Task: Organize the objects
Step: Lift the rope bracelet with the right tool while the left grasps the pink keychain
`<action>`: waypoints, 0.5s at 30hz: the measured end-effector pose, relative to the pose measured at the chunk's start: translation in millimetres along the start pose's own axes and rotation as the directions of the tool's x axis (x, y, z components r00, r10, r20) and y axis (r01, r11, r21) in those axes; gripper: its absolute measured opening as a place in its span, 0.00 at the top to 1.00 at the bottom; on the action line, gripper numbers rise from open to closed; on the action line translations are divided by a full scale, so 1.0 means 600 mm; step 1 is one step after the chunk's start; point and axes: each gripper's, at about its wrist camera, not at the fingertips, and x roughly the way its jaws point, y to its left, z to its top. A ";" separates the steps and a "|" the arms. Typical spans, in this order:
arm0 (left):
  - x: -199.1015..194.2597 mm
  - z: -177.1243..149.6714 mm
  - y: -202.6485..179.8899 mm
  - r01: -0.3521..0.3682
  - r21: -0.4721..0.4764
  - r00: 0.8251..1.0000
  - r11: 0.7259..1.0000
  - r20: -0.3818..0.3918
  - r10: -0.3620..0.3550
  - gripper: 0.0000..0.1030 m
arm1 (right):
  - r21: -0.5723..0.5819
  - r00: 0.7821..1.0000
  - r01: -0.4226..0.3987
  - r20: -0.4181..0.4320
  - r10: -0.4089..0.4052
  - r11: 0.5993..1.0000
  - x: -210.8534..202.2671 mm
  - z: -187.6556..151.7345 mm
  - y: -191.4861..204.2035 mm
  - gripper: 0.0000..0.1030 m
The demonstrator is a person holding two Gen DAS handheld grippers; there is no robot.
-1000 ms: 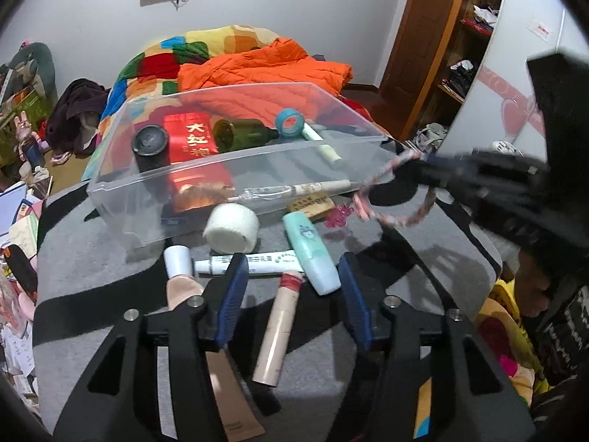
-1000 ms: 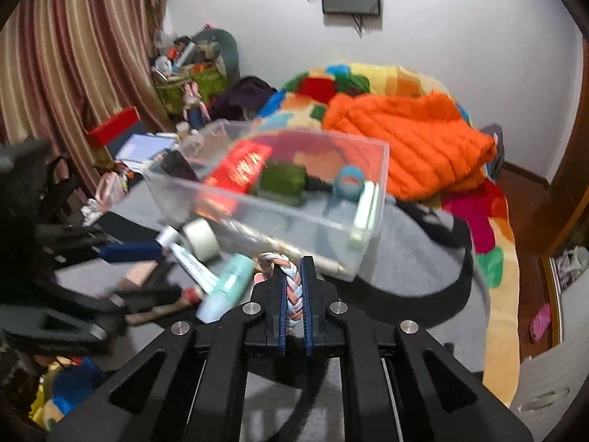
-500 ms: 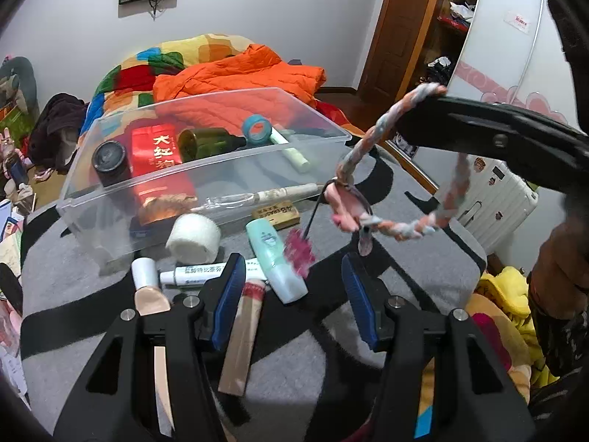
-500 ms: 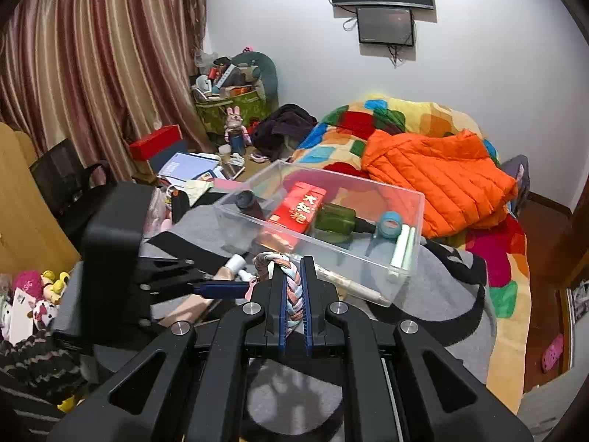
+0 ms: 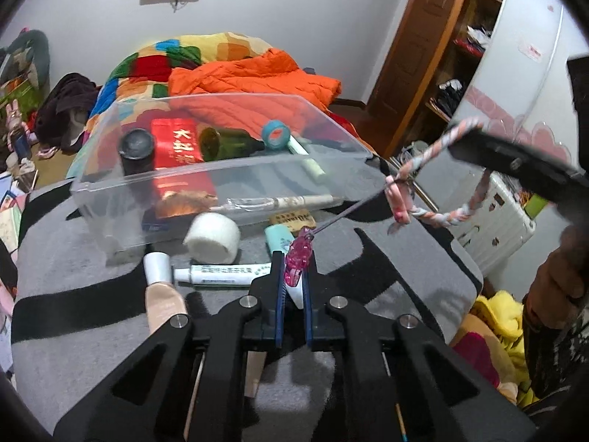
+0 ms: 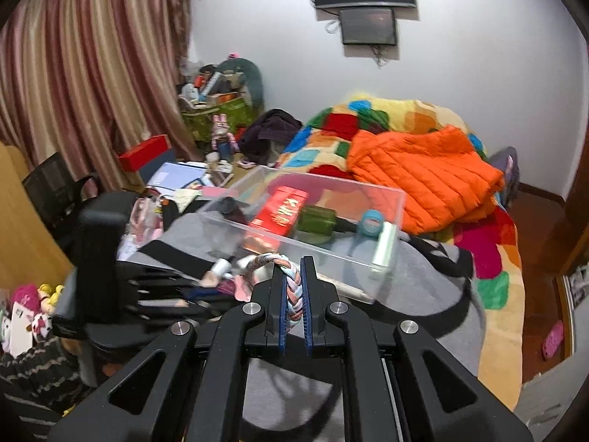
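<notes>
The left gripper (image 5: pixel 294 287) has just clamped the pink plastic charm (image 5: pixel 297 258) dangling from the braided pastel cord (image 5: pixel 423 162) pinched by the right gripper (image 6: pixel 293 287), above the clear plastic bin (image 5: pixel 221 184); both grippers now share it.

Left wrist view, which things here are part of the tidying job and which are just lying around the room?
Job: braided cord in right gripper, pink charm in left gripper, clear bin, white tape roll, tube.
Lying about: orange jacket, suitcase.
</notes>
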 end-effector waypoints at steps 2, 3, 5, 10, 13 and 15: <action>-0.008 0.003 0.004 -0.007 -0.010 1.000 1.000 0.014 0.007 0.94 | 0.024 1.000 0.009 -0.009 -0.009 1.000 0.004 -0.002 -0.015 0.94; -0.013 0.005 0.007 -0.020 -0.016 1.000 1.000 0.023 0.020 0.98 | 0.039 1.000 0.021 -0.010 -0.020 0.999 0.005 -0.003 -0.023 0.94; -0.020 0.009 0.017 -0.036 -0.039 0.999 0.999 0.035 0.038 0.98 | 0.070 0.998 0.059 0.002 -0.059 0.996 0.002 -0.004 -0.040 0.94; -0.025 0.012 0.032 -0.038 -0.052 0.999 0.998 0.038 0.039 0.98 | 0.114 0.999 0.048 -0.016 -0.046 0.992 0.006 -0.003 -0.072 0.94; -0.018 0.008 0.012 -0.033 0.006 0.999 0.999 0.012 0.033 0.96 | 0.090 0.998 0.052 -0.034 -0.050 0.995 0.017 -0.006 -0.068 0.94; -0.007 0.002 -0.009 -0.034 0.054 0.999 0.998 -0.015 0.035 0.84 | 0.077 0.999 0.037 -0.033 -0.035 0.996 0.018 -0.007 -0.060 0.94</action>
